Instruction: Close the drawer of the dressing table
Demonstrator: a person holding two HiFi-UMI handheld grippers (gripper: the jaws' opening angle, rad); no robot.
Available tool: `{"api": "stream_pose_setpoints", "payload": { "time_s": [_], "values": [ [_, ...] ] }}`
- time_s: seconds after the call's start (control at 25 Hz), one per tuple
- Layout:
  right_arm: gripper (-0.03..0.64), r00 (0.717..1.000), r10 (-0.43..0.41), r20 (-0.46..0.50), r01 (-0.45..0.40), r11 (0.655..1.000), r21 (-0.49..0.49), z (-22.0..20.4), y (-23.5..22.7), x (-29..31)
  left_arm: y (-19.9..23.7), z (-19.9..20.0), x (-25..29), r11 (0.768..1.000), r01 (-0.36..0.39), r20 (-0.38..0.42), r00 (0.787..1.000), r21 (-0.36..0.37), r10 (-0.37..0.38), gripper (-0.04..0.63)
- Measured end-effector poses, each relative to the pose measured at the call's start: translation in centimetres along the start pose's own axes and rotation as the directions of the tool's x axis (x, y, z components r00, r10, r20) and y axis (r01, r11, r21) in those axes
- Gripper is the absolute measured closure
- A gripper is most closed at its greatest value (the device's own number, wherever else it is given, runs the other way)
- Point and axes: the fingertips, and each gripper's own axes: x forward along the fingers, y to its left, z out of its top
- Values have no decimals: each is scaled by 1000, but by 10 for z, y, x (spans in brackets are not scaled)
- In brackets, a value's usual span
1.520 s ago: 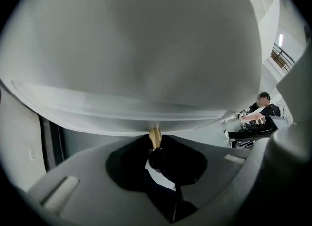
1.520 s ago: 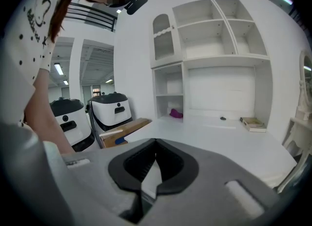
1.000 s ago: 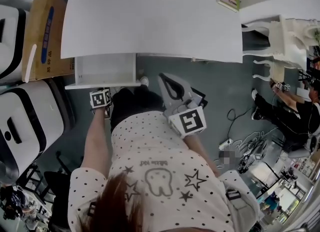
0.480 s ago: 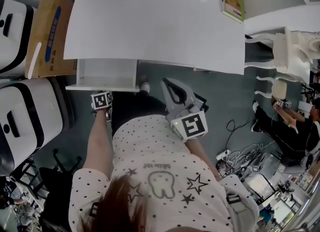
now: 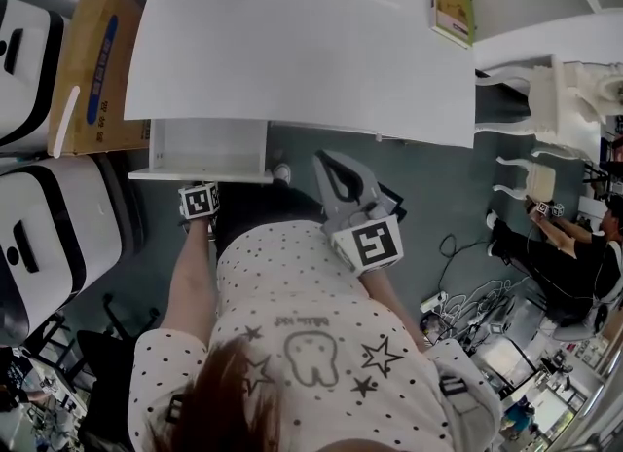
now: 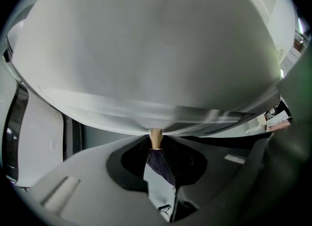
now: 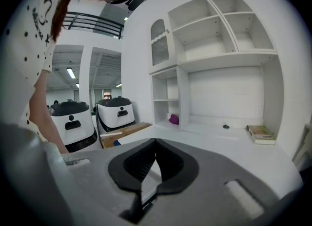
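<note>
Nothing is shifted since a second ago bar slight view drift: the left gripper (image 5: 199, 195) is still kept at the drawer (image 5: 206, 146) front. The drawer is left pulled out from under the bench (image 5: 302, 51) near edge, by its left corner. Left jaws are clamped on the tan drawer knob (image 6: 156, 136). The right gripper (image 5: 329, 160) is held just right of the drawer, jaws closed, nothing gripped.

dark grey floor (image 5: 428, 177). at far left a cardboard box (image 5: 92, 65); nearer, white machines with black bands (image 5: 68, 207). at right, white carved furniture (image 5: 560, 90) and tangled cables (image 5: 477, 289). a ceiling strip light (image 7: 71, 72) glows beyond.
</note>
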Motion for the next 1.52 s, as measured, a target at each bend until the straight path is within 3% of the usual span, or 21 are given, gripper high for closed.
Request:
{"api": "stream_pose_setpoints", "payload": {
  "time_s": [0.32,1.52],
  "values": [
    [614,1000,-26,-3,26,1000,4,4,2,6,0,3,1,999,33,-2,999,6,-33,517],
    [614,999,-34,-16,33,999,-10,6,-6,17,-4,20,6,999,49,8,999,23,-49,517]
  ]
}}
